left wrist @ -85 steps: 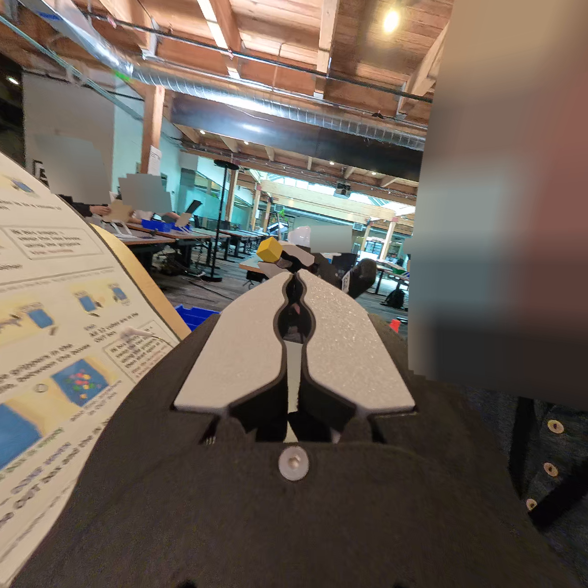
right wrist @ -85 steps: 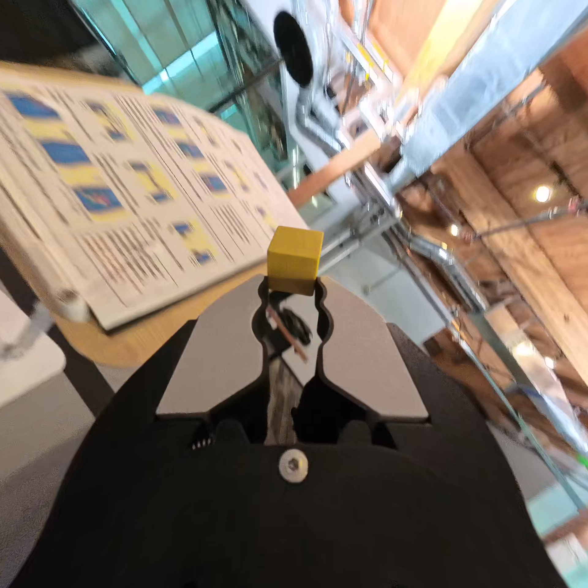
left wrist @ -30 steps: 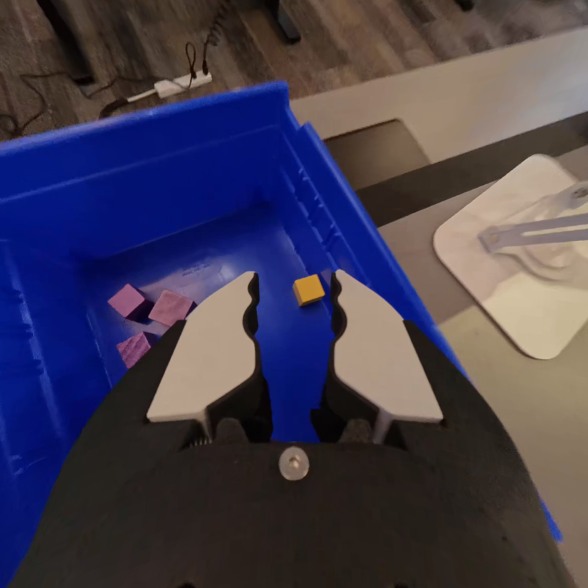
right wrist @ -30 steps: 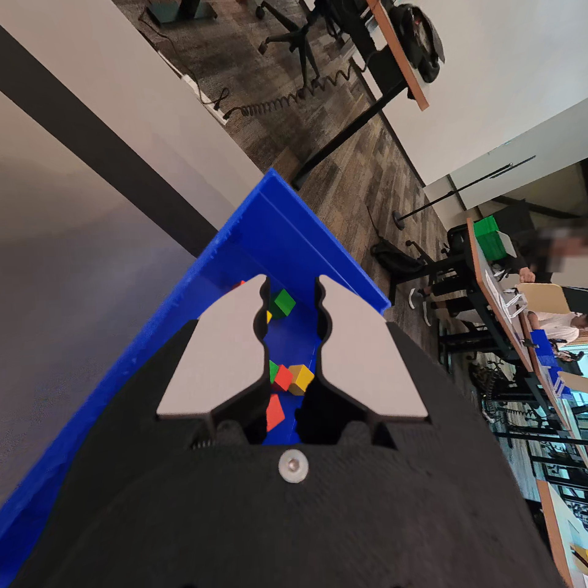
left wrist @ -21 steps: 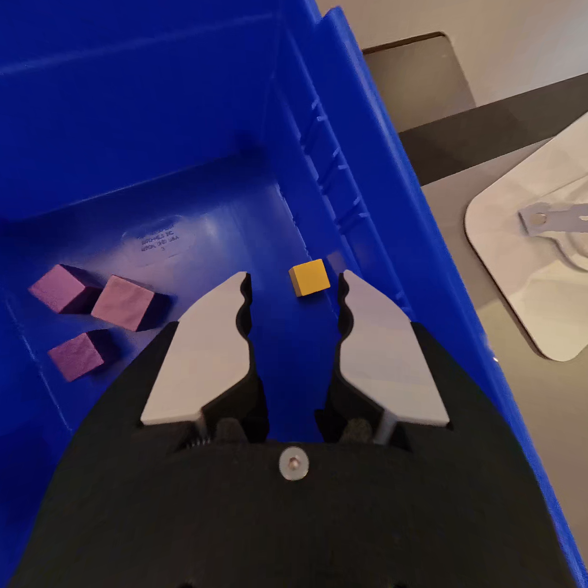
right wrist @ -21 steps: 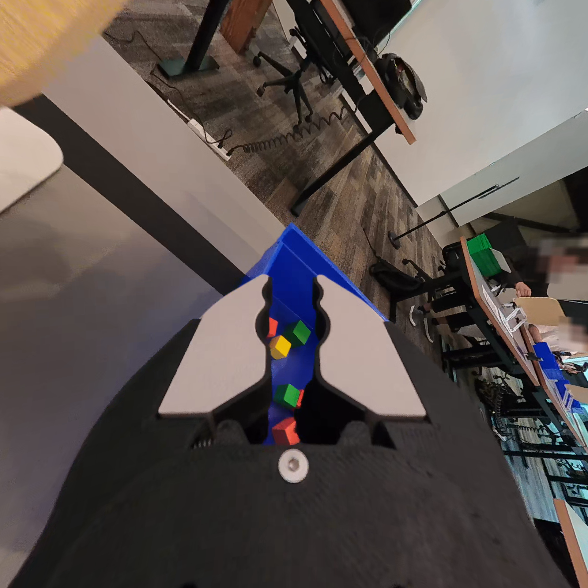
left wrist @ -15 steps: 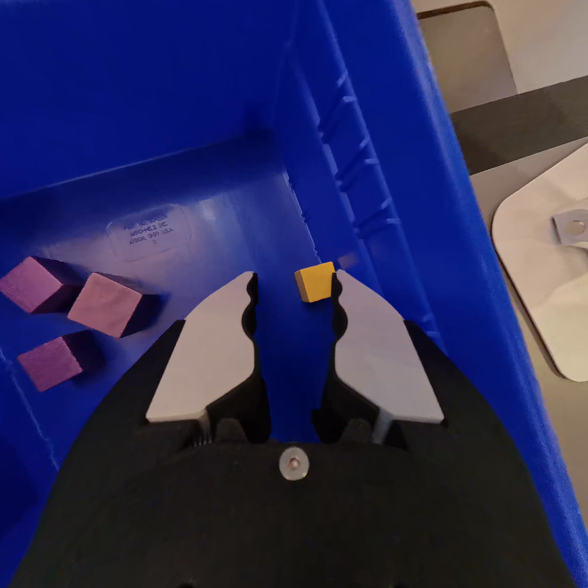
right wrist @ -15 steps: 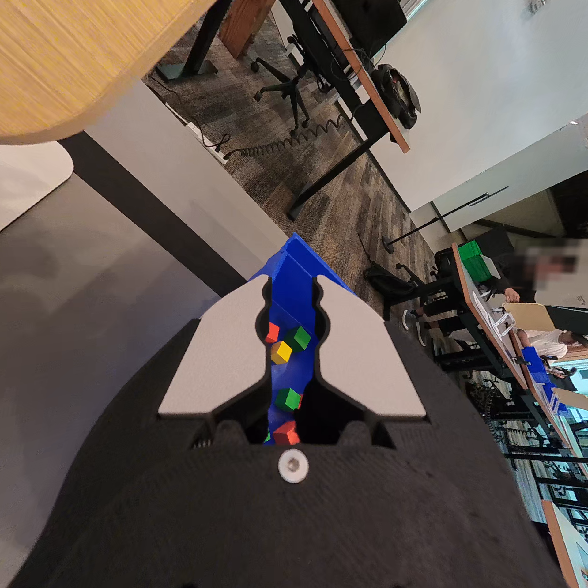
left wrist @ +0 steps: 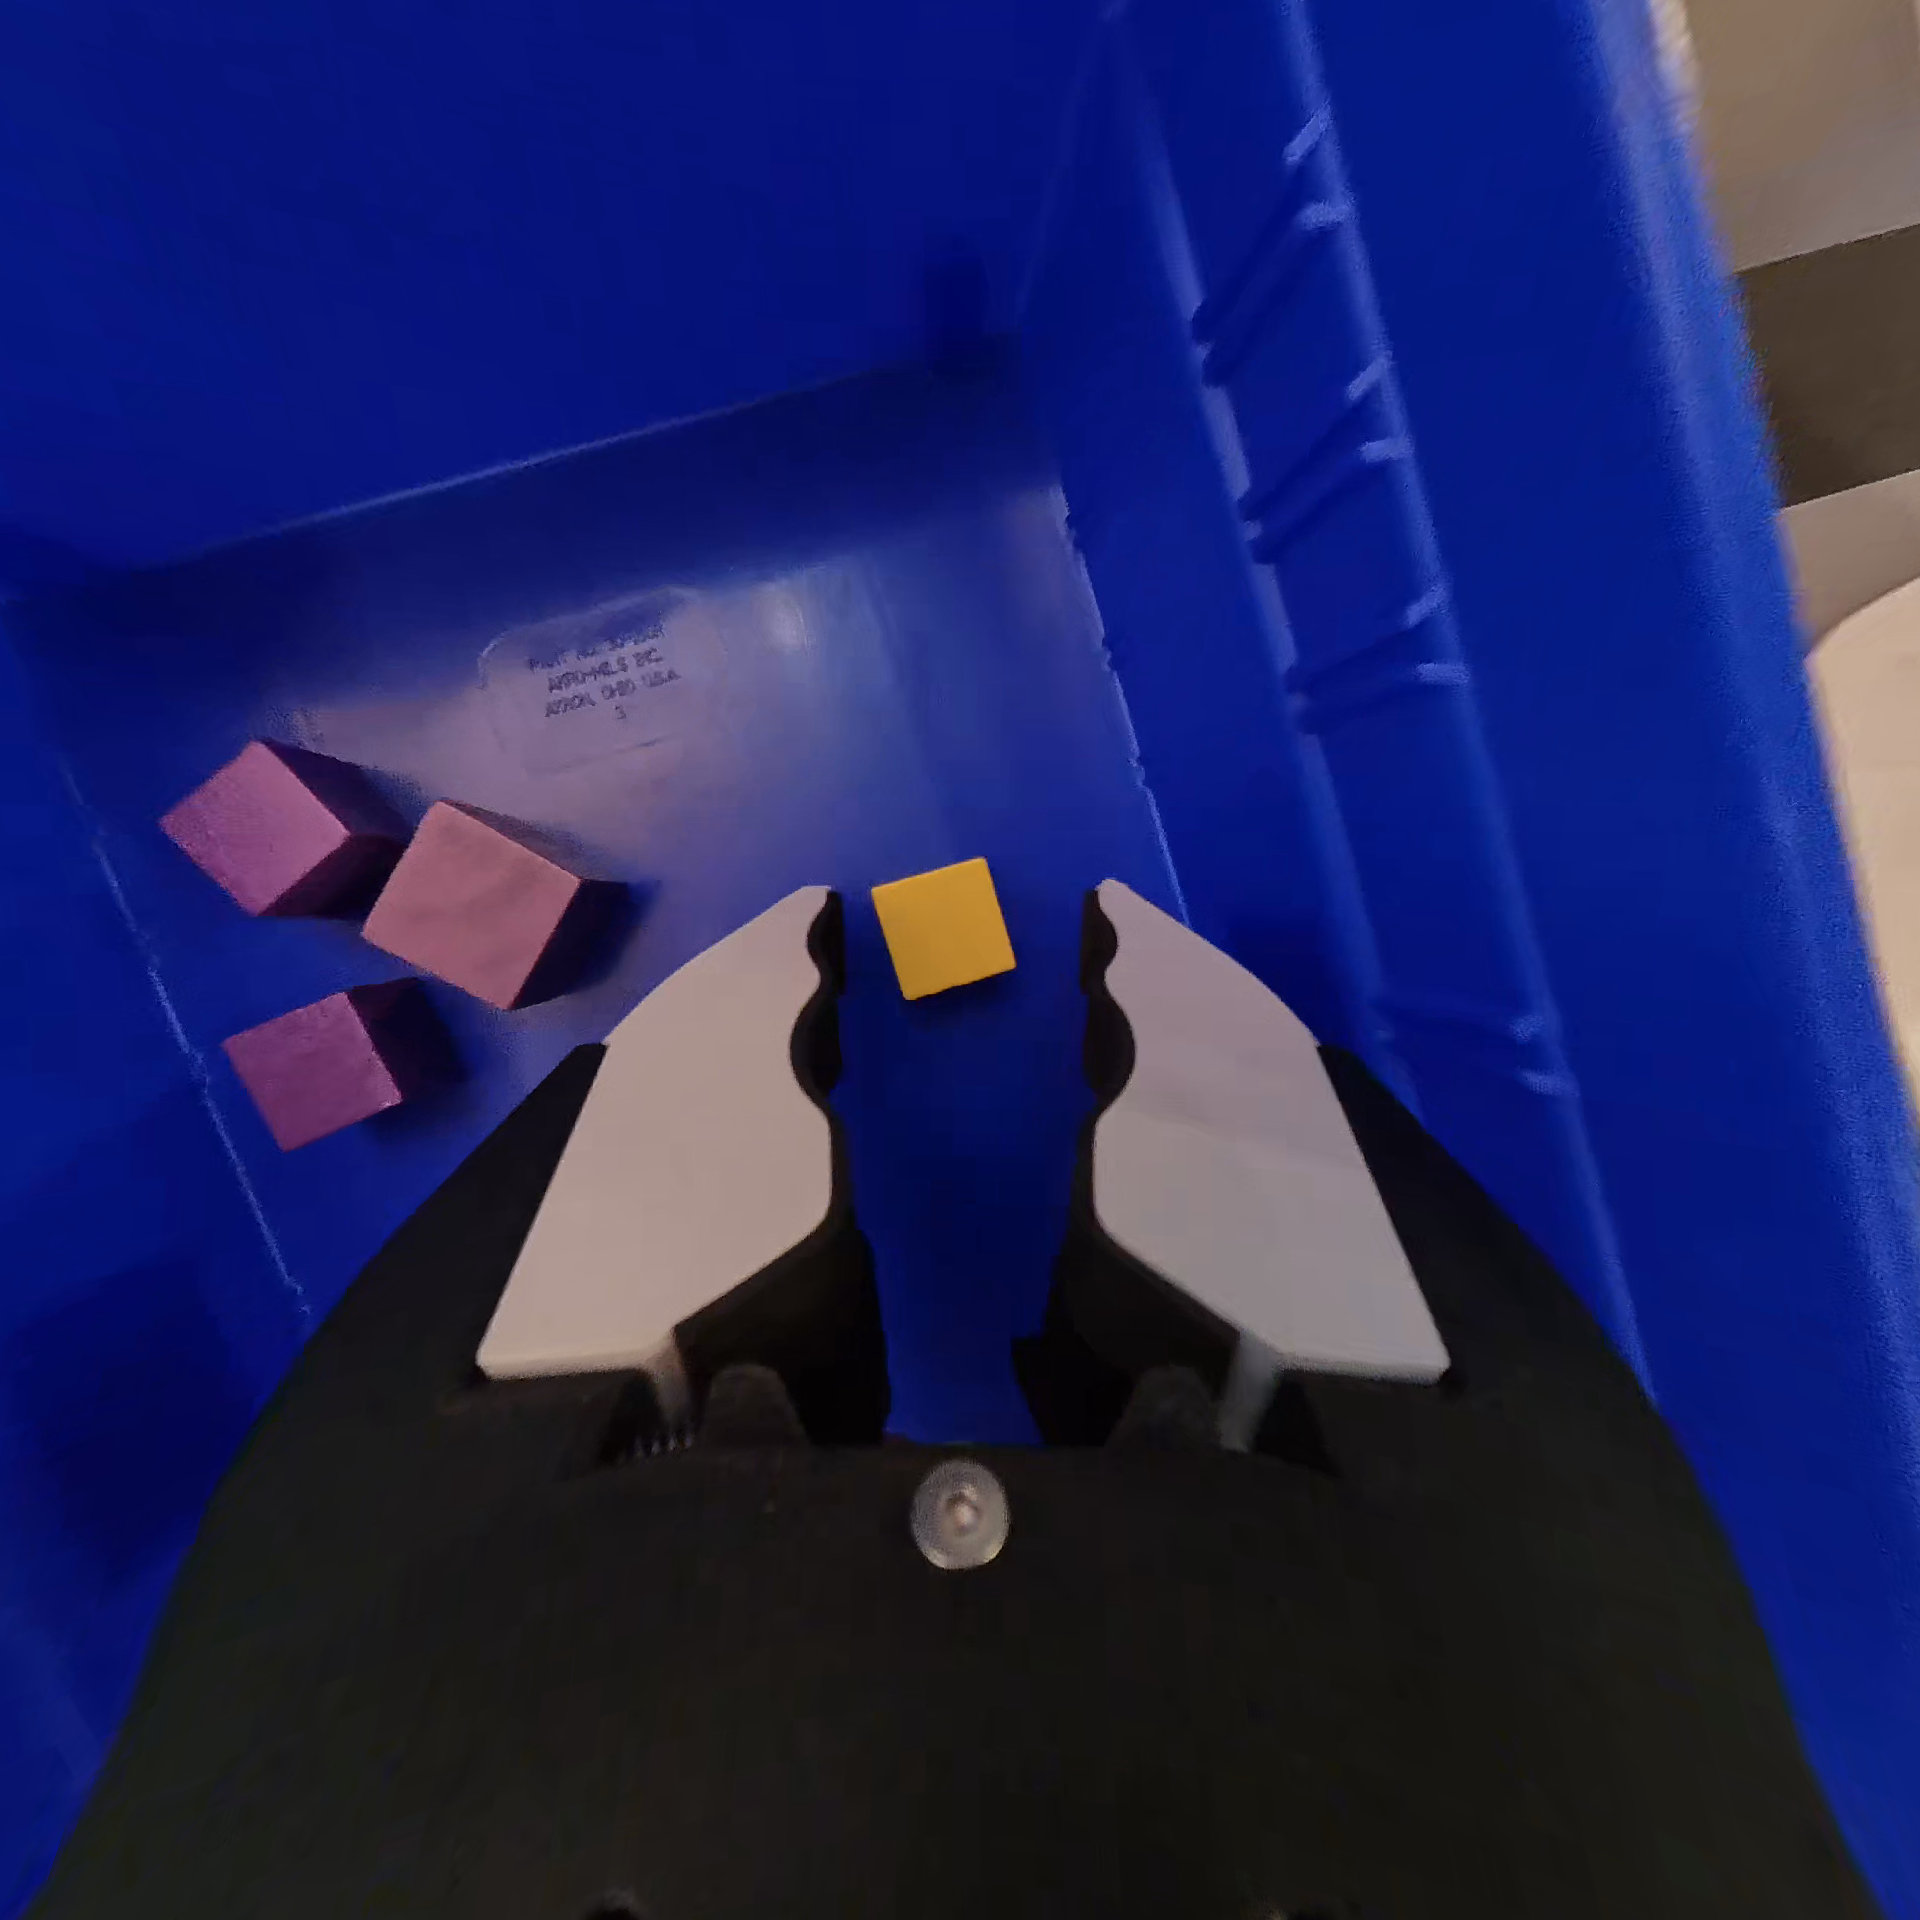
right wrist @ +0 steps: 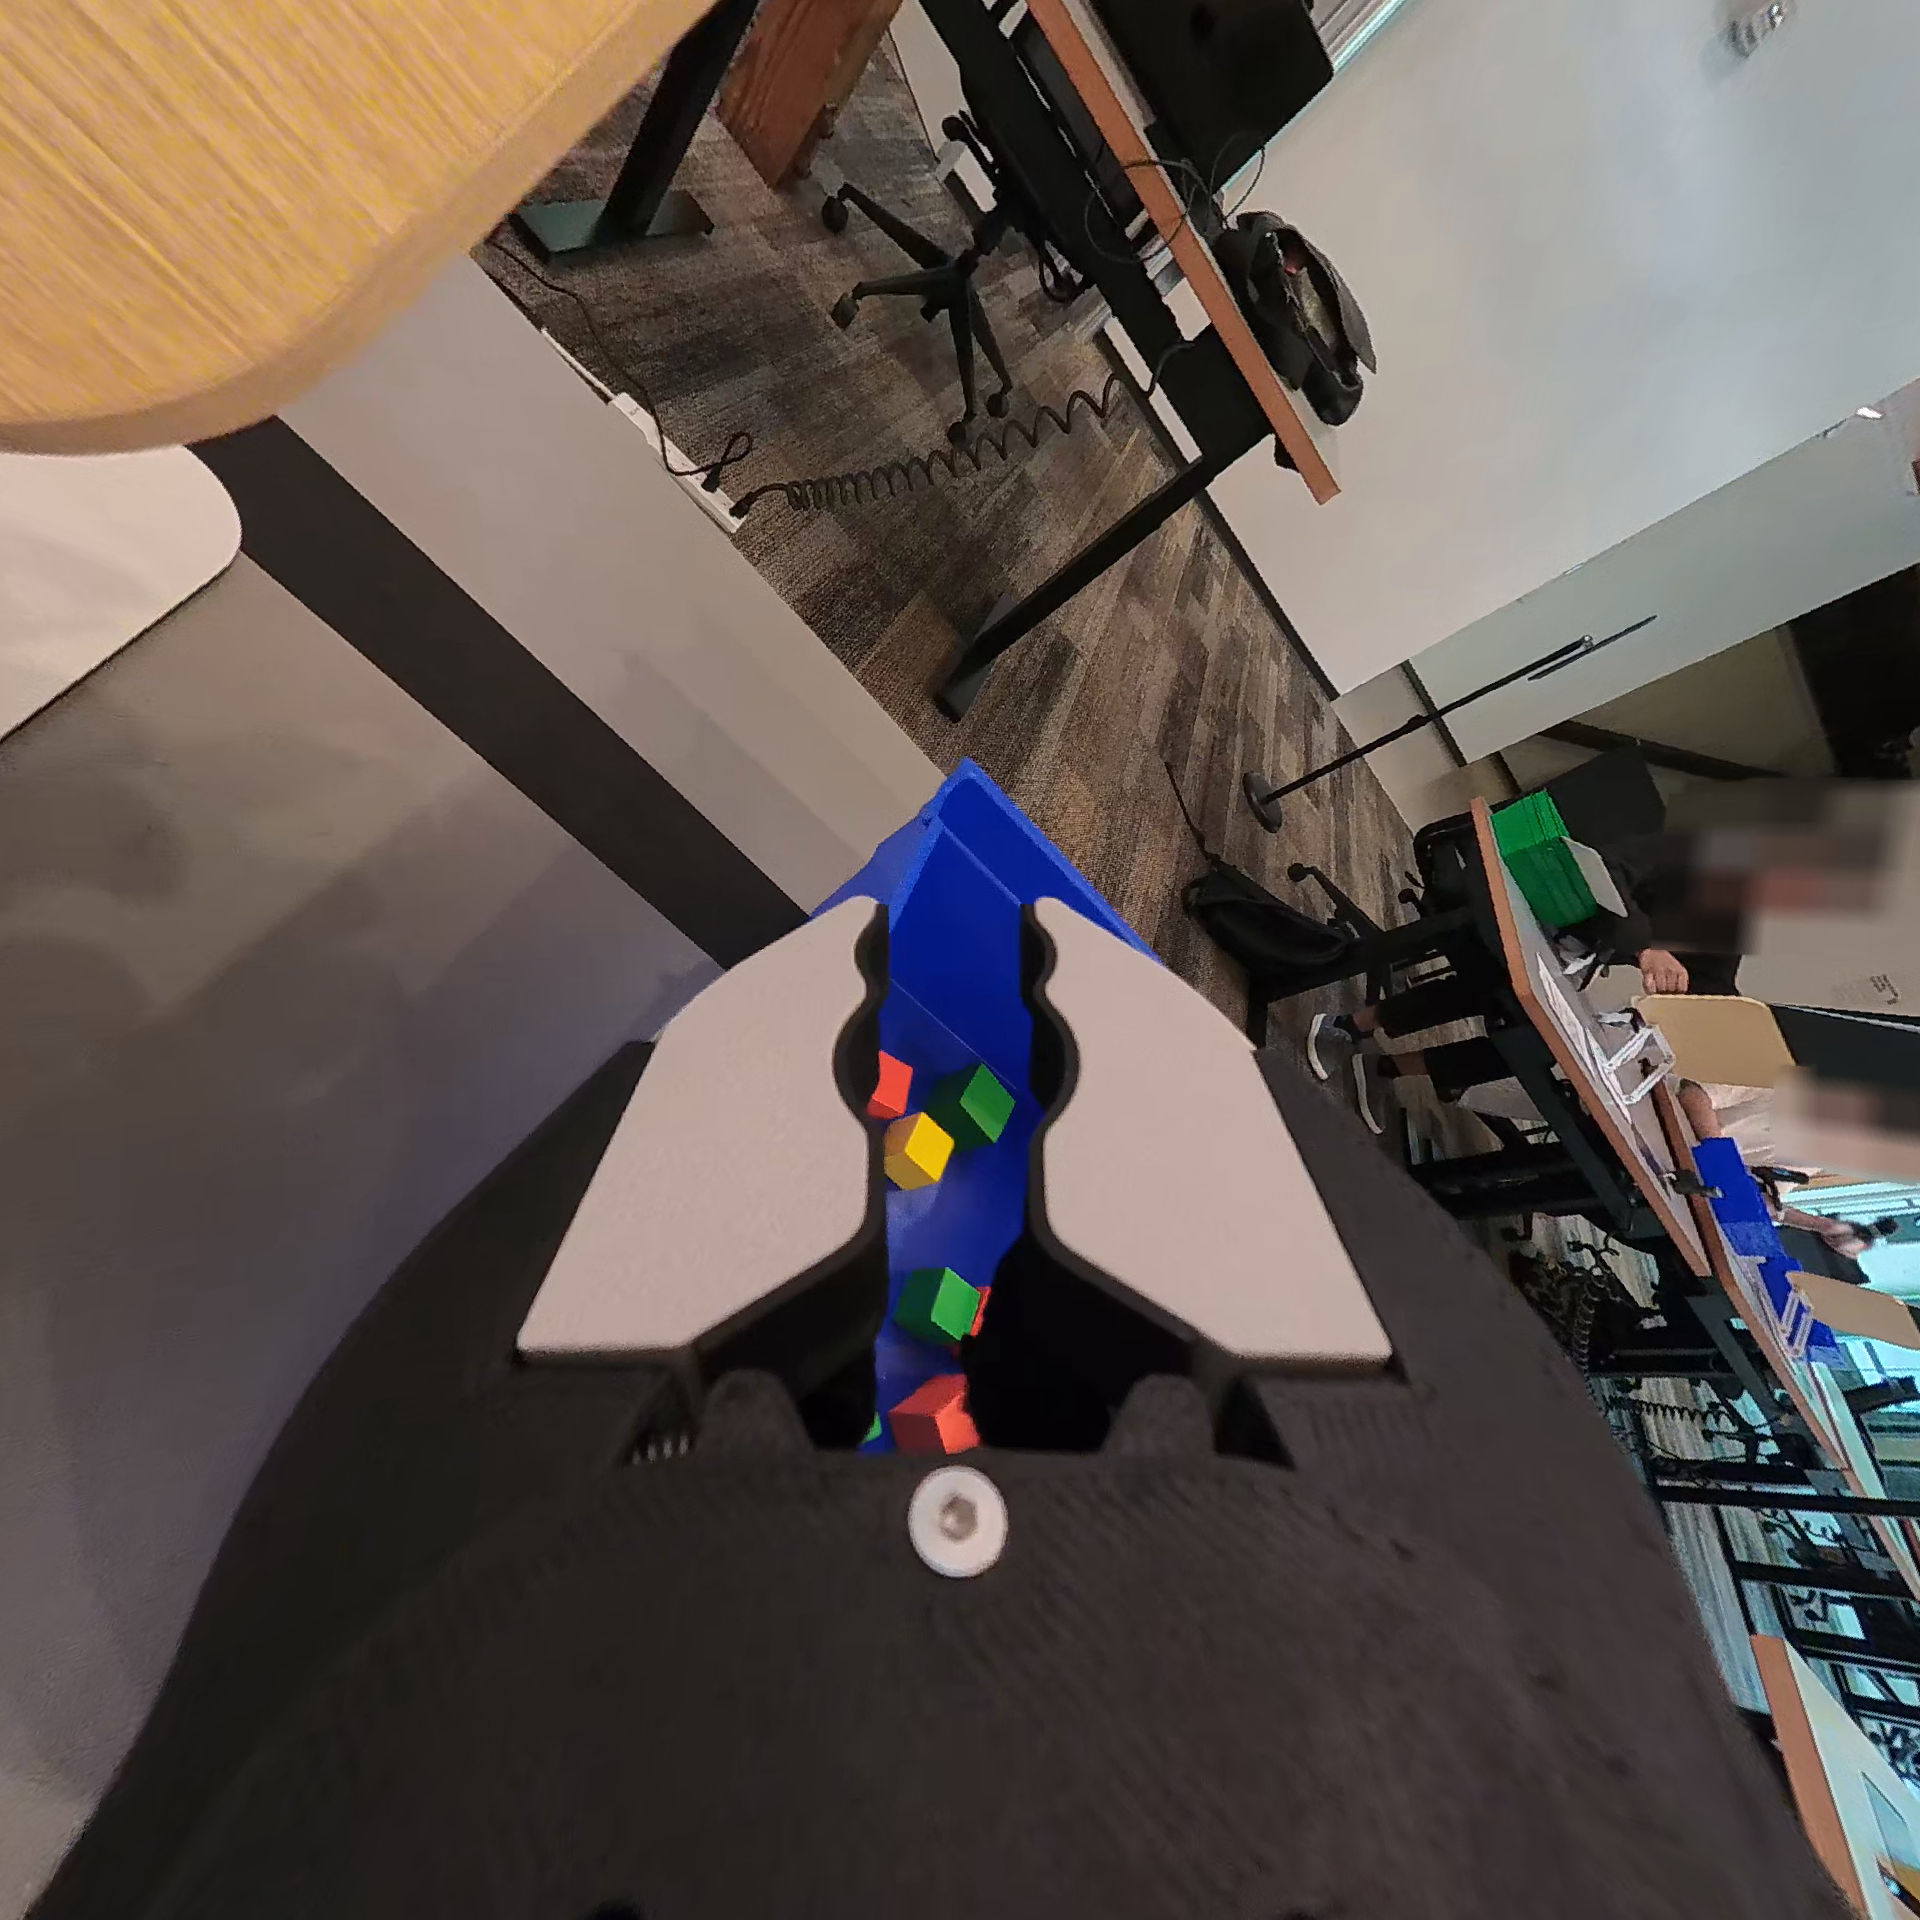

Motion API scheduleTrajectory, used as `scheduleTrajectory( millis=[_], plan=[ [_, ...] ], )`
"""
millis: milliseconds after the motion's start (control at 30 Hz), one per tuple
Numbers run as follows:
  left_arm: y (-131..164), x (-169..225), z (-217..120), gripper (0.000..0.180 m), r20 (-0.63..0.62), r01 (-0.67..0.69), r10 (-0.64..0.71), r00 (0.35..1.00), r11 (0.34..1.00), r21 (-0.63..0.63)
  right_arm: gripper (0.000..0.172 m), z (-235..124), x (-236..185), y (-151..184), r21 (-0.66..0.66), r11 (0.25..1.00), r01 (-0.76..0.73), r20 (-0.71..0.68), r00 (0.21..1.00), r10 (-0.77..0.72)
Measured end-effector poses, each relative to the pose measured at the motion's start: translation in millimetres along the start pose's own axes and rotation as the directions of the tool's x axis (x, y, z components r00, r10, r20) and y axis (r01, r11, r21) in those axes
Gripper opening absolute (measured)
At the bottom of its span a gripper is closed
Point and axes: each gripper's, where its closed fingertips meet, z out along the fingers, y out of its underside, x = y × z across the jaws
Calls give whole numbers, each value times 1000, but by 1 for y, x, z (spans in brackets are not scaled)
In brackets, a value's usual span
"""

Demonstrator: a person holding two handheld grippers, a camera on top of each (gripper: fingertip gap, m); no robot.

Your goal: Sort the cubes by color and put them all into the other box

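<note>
My left fingers [left wrist: 707,1101] are spread with nothing between the pads; a yellow cube [left wrist: 942,928] lies on the box [left wrist: 1299,623] floor just past the tips, clear of both. Three purple cubes [left wrist: 468,904] sit grouped to its left, well apart from it. My right fingers [right wrist: 1174,1153] are also spread and bare, aimed over the other box [right wrist: 961,935], where red, green and yellow cubes [right wrist: 940,1299] lie mixed. Beyond is the grey bench [right wrist: 312,987]. I judge the cubes light, stiff and small, with flat painted faces that could slip if pinched on a corner, so I'd take each across two opposite flat faces, squarely.
</note>
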Motion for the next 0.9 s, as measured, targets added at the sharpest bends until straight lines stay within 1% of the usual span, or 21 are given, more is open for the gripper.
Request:
scheduleTrajectory(
  millis=[33, 67, 100, 133, 233, 333, 400, 467, 533, 600, 667, 733, 833, 900],
  plan=[
    [2, 0, 5, 45, 7, 4, -4, 1000, 1000, -16, 24, 0, -1, 0, -2, 1000, 9, 0, 1000, -9],
    [4, 1, 8, 43, 5, 7, -7, 1000, 1000, -28, 24, 1, -1, 0, -4, 1000, 18, -5, 1000, -18],
    [3, 0, 10, 30, 12, 4, -4, 1000, 1000, -18, 24, 1, -2, 0, -6, 1000, 26, -7, 1000, -26],
    [3, 1, 10, 23, 14, -2, 2, 1000, 1000, -13, 24, 1, -3, -1, -5, 1000, 28, -4, 1000, -28],
    [2, 2, 9, 23, 6, -16, 16, 1000, 1000, -2, 24, -1, -6, -7, 14, 1000, 26, 3, 1000, -26],
    [-10, 9, -8, 23, -48, -1, 5, 999, 997, 79, 24, -6, -7, -18, 52, 998, 45, -9, 999, -44],
    [-22, 15, -31, 23, -90, 11, 4, 996, 987, 161, 24, -14, -5, -30, 95, 994, 58, -20, 998, -56],
    [-34, 23, -61, 23, -137, 25, 10, 991, 967, 253, 25, -26, -2, -46, 156, 986, 67, -33, 998, -62],
    [-48, 36, -100, 23, -195, 38, 35, 980, 933, 358, 27, -43, 1, -67, 239, 968, 77, -53, 996, -66],
    [-61, 54, -142, 23, -230, 26, 92, 969, 885, 465, 28, -63, 4, -89, 323, 942, 95, -79, 994, -73],
    [-70, 78, -182, 23, -223, -27, 182, 958, 828, 560, 31, -83, 3, -110, 395, 913, 102, -96, 993, -70],
    [-75, 120, -219, 22, -278, -48, 288, 917, 768, 639, 34, -104, -8, -134, 483, 870, 100, -83, 994, -68],
    [-72, 194, -259, 23, -352, -85, 466, 812, 691, 717, 37, -134, -34, -168, 607, 784, 131, -75, 991, -107],
    [-64, 245, -275, 23, -408, -96, 571, 713, 655, 750, 40, -152, -55, -187, 674, 724, 143, -66, 989, -134]
  ],
)
